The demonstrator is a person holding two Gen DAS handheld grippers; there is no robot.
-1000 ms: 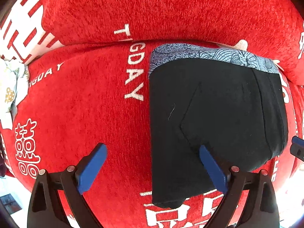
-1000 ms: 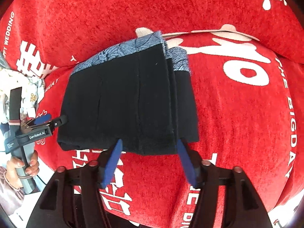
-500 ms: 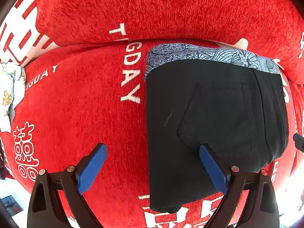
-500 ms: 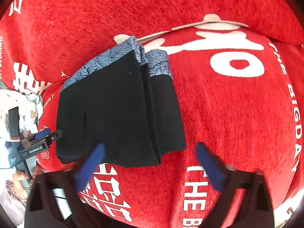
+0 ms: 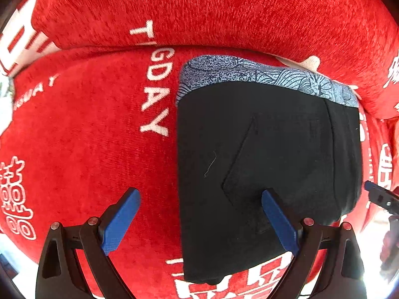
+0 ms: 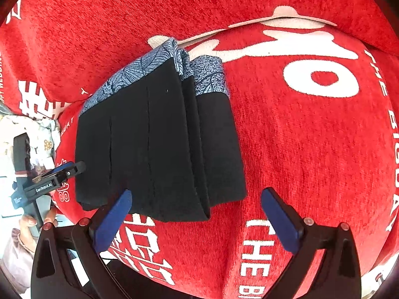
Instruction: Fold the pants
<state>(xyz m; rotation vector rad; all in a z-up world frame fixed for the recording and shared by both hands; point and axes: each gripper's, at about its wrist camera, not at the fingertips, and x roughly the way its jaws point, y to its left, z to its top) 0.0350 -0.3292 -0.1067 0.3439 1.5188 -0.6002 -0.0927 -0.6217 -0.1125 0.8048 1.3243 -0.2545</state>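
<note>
The black pants lie folded into a thick rectangle on the red seat cushion, blue-grey patterned waistband toward the backrest. My left gripper hangs open above their near left edge, one finger over the cloth and one over the cushion. In the right wrist view the pants show stacked layers. My right gripper is open wide at their near right corner, gripping nothing. The left gripper shows there beside the pants' left edge. The right gripper's tip shows at the left wrist view's right edge.
A red backrest cushion with white lettering rises right behind the waistband. A white flowered cloth lies past the seat's left end. A hand holds the left gripper's handle. The seat's front edge runs just below both grippers.
My right gripper opened from a narrow stance on the pants' near edge to full width, let go of it and shifted to the right. The left gripper barely moved.
</note>
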